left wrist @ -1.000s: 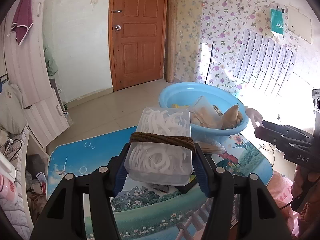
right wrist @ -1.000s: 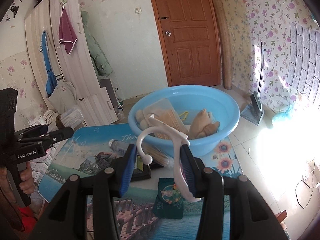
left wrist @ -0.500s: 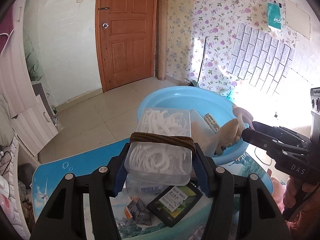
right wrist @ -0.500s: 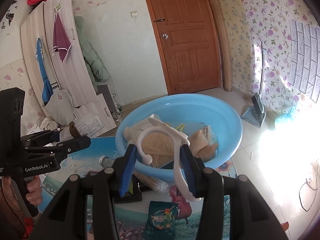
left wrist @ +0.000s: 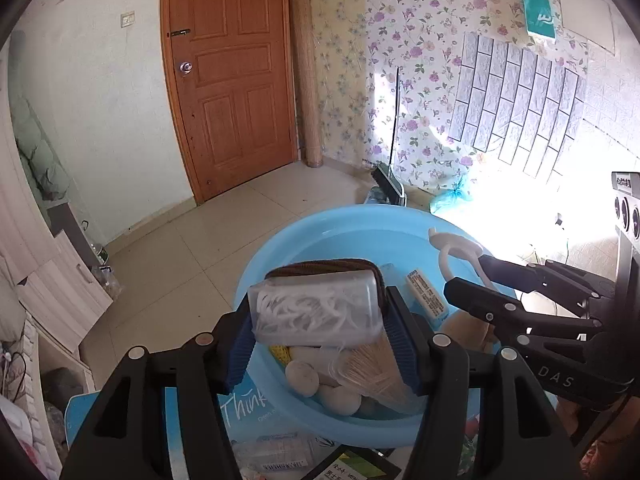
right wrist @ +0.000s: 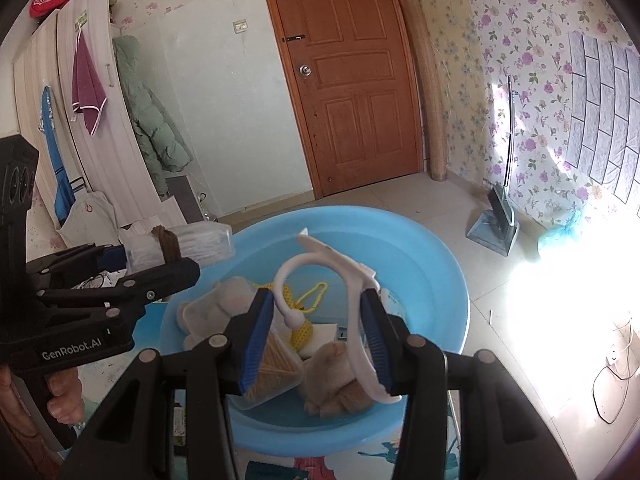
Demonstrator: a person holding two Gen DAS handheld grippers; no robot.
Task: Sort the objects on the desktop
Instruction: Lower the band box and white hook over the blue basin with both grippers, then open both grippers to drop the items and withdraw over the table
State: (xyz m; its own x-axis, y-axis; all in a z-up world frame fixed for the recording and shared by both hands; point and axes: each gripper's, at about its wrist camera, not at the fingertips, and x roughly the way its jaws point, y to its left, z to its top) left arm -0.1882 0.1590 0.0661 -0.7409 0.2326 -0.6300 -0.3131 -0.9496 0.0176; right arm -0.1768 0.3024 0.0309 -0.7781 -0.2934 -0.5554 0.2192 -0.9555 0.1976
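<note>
Left gripper (left wrist: 320, 332) is clamped on a clear box (left wrist: 316, 314) of white plastic bits (brown band round it), held over the blue basin (left wrist: 360, 220), approx 9 o'clock of the right gripper (right wrist: 318, 336), whose pads pinch a white hook (right wrist: 352, 300) above the basin's middle.

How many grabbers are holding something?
2. The left gripper holds a clear box above the basin; the right gripper holds a white hook there too.
</note>
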